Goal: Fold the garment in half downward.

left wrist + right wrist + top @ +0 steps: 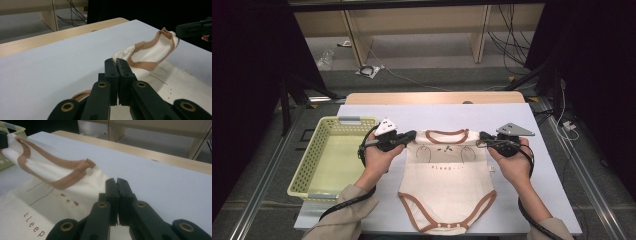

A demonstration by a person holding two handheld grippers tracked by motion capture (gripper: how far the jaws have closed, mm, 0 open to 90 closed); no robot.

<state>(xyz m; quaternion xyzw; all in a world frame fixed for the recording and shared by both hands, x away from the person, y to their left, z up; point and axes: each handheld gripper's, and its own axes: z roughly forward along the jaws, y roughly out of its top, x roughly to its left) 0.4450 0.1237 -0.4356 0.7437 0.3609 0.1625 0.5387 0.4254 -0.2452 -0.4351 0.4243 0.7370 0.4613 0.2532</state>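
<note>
- While the cream bodysuit [447,175] lies flat on the surface [492,116], the left hand-held gripper [412,135] is clenched on its left shoulder.
- The right hand-held gripper [482,136] is clenched on the right shoulder.
- Beside the left hand-held gripper, away from the bodysuit, stands a yellow basket [312,155].

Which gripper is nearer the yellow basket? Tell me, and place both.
Left. The left gripper grips the bodysuit's shoulder just beside the yellow basket's right rim. The right gripper grips the opposite shoulder, with the whole garment between it and the basket.
</note>
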